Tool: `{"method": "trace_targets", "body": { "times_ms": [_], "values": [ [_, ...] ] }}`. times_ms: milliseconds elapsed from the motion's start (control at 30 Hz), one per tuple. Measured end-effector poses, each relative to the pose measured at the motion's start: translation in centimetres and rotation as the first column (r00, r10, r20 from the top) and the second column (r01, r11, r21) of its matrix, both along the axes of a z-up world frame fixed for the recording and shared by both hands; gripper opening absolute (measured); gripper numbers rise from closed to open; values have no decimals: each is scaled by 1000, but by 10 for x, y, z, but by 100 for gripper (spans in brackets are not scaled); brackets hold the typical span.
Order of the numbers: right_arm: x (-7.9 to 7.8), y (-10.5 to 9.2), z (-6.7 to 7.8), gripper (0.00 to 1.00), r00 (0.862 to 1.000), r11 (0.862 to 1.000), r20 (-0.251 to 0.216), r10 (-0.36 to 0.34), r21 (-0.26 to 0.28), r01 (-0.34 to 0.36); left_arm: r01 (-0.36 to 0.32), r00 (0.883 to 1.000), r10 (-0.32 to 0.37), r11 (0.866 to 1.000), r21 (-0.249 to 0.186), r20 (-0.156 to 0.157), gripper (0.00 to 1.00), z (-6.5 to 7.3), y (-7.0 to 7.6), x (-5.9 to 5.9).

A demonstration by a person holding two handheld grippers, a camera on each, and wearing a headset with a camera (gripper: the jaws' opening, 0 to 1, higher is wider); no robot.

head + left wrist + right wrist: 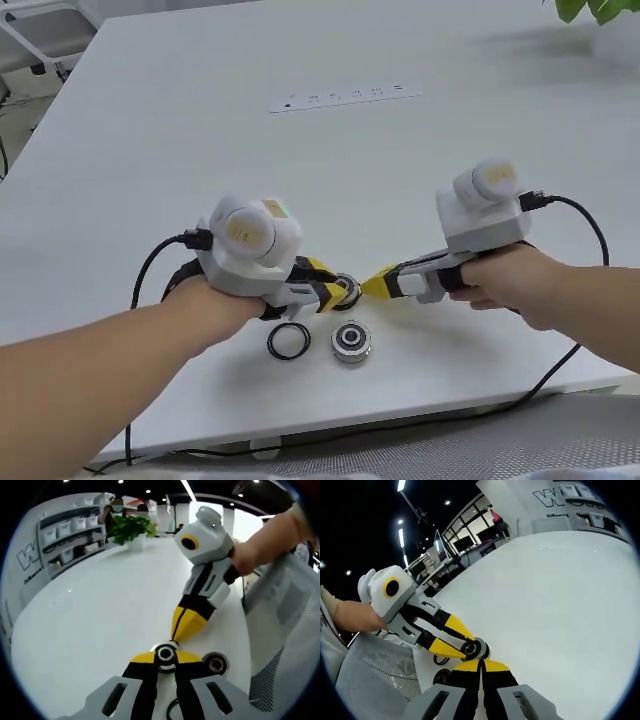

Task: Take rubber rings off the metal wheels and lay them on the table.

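Found clamped in the left gripper (338, 293), just above the white table (180, 140) at its near edge: held wheel (348, 289). Showed round face and dark bore toward that gripper's own camera, axis roughly along the jaws. Met from the right by the right gripper (372, 287), jaws pressed together, tip touching the wheel's rim; could not tell whether any rubber was pinched. Recorded nearer, lying flat, axes upright: loose wheel (351, 340), bore up; just left of it, apart, black rubber ring (270, 343). Noted far off: socket strip (345, 97).
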State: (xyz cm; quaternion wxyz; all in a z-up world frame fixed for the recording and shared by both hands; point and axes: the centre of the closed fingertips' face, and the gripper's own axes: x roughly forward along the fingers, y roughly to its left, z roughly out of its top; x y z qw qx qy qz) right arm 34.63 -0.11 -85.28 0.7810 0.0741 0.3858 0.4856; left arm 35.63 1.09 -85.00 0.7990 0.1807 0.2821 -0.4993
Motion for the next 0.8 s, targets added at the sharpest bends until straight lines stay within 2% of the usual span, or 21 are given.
{"method": "trace_targets", "body": {
  "times_ms": [167,300,400,467,800],
  "values": [
    [2,1,4,0,998,998,-45,-46,48,48,-5,1000,5,1000,-2,-3,13,0,0,0],
    [3,2,4,0,996,995,-52,-71,62,74,-11,1000,11,1000,1,-3,13,0,0,0],
    [6,2,5,0,995,993,-49,-85,75,89,-17,1000,17,1000,0,-8,12,0,0,-1],
    [6,2,6,0,997,995,-19,-72,72,73,-22,1000,22,1000,-1,-14,12,0,0,-2],
    [5,4,8,0,997,994,-20,-73,86,74,-24,1000,24,999,28,1,12,0,0,-3]
  ]
}}
